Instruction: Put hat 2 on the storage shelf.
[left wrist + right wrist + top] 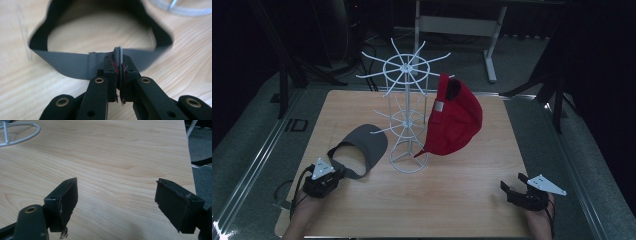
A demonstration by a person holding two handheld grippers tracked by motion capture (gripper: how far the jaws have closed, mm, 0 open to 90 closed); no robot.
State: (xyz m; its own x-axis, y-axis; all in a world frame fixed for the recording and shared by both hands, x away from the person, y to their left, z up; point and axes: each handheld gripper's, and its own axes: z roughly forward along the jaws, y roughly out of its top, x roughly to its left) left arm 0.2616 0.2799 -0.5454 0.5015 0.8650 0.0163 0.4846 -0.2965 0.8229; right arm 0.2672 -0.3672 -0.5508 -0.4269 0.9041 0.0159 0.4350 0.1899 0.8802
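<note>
- The left tool (119,75) has its jaws clamped on the rear band of the grey visor (362,147), the band pinched upright between the pads.
- The right tool (116,205) rests at the near right of the tabletop (462,200) with its jaws spread wide and nothing between them.
- The visor lies at the tabletop's near left, brim pointing away toward the white wire rack (408,115), its long axis running from tool to rack base.
- The left gripper view shows the band's loop and the pinch close up; the high view adds a red cap (454,117) hanging on the rack.
</note>
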